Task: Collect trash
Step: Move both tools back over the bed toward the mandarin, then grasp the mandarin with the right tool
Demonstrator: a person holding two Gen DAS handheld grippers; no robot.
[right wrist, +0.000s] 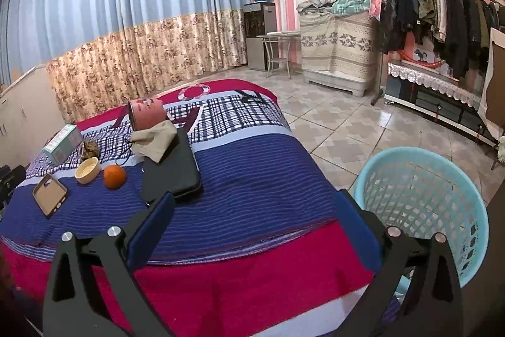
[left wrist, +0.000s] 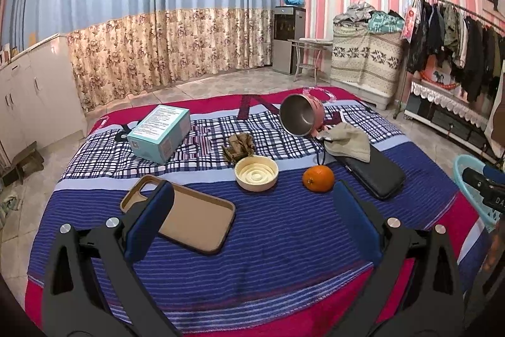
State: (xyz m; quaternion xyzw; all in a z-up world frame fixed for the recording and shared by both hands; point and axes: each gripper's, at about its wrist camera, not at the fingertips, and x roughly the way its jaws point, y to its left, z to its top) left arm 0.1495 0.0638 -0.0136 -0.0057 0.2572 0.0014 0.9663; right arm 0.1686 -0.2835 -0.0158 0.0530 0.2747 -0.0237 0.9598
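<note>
A crumpled brown paper wad [left wrist: 238, 147] [right wrist: 91, 149] lies on the striped blanket [left wrist: 284, 229] [right wrist: 252, 179], behind a cream round lid [left wrist: 256, 172] [right wrist: 88, 170]. An orange [left wrist: 318, 178] [right wrist: 115, 177] sits to the lid's right. A light blue mesh basket [right wrist: 423, 204] [left wrist: 470, 179] stands on the floor off the blanket's right edge. My left gripper [left wrist: 252, 201] is open above the near blanket, empty, with a tan phone case [left wrist: 186, 213] behind its left finger. My right gripper [right wrist: 254, 210] is open and empty over the blanket's right edge, beside the basket.
A teal box [left wrist: 161, 131] [right wrist: 63, 144], a tipped pink metal cup [left wrist: 300, 116] [right wrist: 146, 112], a beige cloth [left wrist: 347, 139] [right wrist: 154, 138] and a black wallet [left wrist: 372, 172] [right wrist: 172, 172] also lie on the blanket. Tiled floor, a clothes rack [right wrist: 442, 11] and cabinets surround it.
</note>
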